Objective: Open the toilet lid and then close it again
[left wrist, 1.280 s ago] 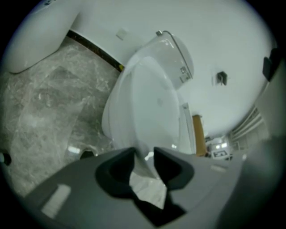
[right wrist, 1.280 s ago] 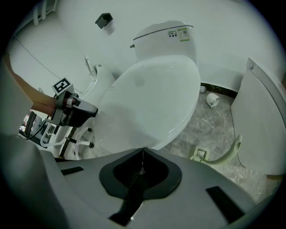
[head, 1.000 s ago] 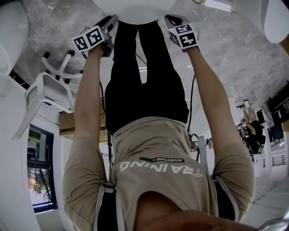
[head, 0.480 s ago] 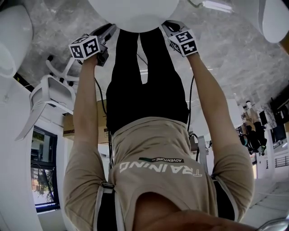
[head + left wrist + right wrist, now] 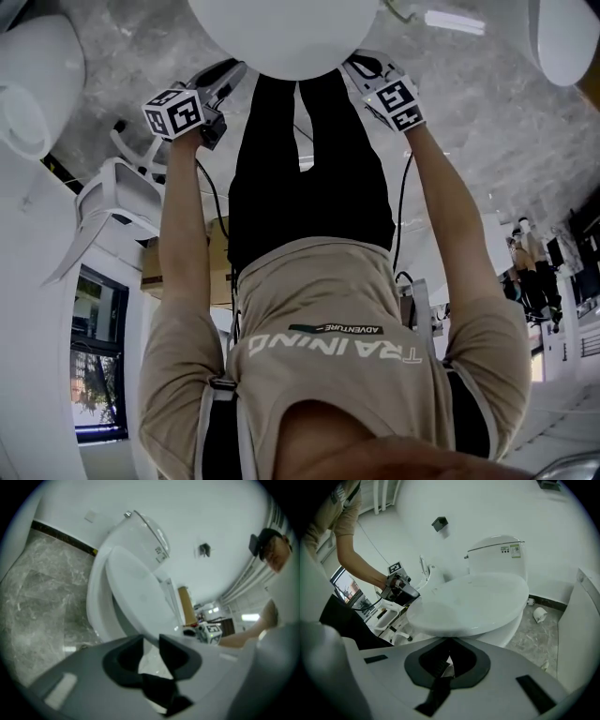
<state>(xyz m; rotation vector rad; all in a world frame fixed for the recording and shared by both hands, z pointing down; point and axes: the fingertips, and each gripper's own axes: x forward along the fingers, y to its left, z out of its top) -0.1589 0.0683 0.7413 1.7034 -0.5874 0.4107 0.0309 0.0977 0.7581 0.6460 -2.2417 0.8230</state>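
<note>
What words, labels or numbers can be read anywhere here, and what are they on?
"TRAINING": shirt, upside down in the head view.
"ADVENTURE": small strip on the same shirt.
Sticker on the toilet tank: too small to read.
Marker cubes: square patterns, no words.

Head view looks down; gripper views share the lid [image 5: 136, 592].

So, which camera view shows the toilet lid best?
The right gripper view: the toilet lid shows nearly whole there, raised a little above the bowl. The left gripper view shows it from the side, tilted. The head view catches only a white rounded part at the top edge.
</note>
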